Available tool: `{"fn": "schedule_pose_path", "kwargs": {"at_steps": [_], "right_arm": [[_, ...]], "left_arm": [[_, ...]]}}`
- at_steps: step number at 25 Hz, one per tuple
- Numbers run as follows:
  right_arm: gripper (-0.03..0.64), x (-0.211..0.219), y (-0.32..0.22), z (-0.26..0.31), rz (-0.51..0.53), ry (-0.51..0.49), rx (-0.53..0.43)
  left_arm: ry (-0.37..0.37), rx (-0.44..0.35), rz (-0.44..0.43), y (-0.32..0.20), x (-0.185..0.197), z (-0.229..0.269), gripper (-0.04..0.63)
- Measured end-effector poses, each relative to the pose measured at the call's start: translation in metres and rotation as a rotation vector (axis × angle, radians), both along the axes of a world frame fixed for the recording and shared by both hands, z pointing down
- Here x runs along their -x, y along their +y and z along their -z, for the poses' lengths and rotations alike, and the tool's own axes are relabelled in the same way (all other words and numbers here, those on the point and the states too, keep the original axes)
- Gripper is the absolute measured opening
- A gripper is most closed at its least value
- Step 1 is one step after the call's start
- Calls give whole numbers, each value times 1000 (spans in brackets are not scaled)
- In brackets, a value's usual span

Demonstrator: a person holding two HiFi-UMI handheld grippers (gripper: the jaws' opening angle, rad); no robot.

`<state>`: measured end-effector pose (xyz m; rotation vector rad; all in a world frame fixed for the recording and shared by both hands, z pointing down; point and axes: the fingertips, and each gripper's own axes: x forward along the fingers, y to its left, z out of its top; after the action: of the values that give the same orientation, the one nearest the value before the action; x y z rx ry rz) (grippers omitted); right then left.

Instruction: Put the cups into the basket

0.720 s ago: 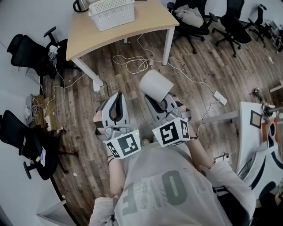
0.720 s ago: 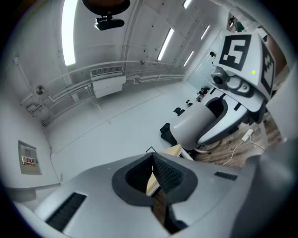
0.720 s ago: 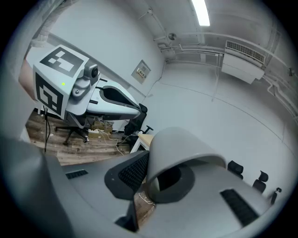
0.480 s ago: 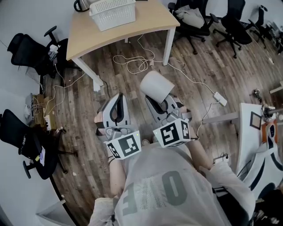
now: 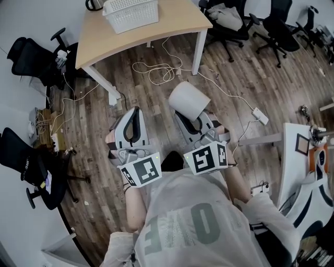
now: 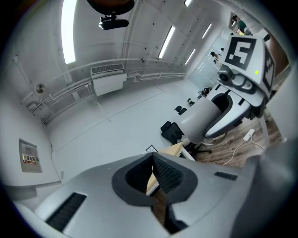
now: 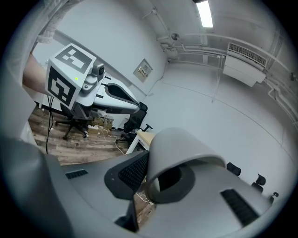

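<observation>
A white cup (image 5: 188, 100) is pinched by its rim in my right gripper (image 5: 194, 116), which is shut on it and held over the wooden floor; the same cup (image 7: 184, 155) fills the middle of the right gripper view, tilted with its mouth toward the camera. My left gripper (image 5: 131, 119) hangs beside it to the left, jaws closed together on nothing (image 6: 156, 174). The white mesh basket (image 5: 131, 13) stands on the light wooden table (image 5: 172, 23) at the top of the head view, well ahead of both grippers.
A dark kettle (image 5: 94, 4) sits at the table's far left corner. Loose white cables (image 5: 156, 73) lie on the floor between me and the table. Black office chairs (image 5: 31, 57) stand at left, and more chairs (image 5: 271, 28) at upper right. A white desk edge (image 5: 295, 151) is at right.
Both grippers and the cup have drifted slightly forward and up in the head view toward the table; the grip on the cup is unchanged.
</observation>
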<state>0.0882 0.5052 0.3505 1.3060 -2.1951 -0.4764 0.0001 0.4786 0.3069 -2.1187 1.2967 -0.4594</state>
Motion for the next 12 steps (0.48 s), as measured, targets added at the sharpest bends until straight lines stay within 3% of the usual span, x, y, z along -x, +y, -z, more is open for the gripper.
{"fn": "schedule_pose_path", "kwargs": {"at_steps": [6,12], "right_arm": [[32,-14,-18,-5,-12,-31,17],[32,-21,-62,-12,-15,-17,21]], "left_arm": [[41,7,35,-17,7,2,9],[62,-17,46,-69,10,1,10]]}}
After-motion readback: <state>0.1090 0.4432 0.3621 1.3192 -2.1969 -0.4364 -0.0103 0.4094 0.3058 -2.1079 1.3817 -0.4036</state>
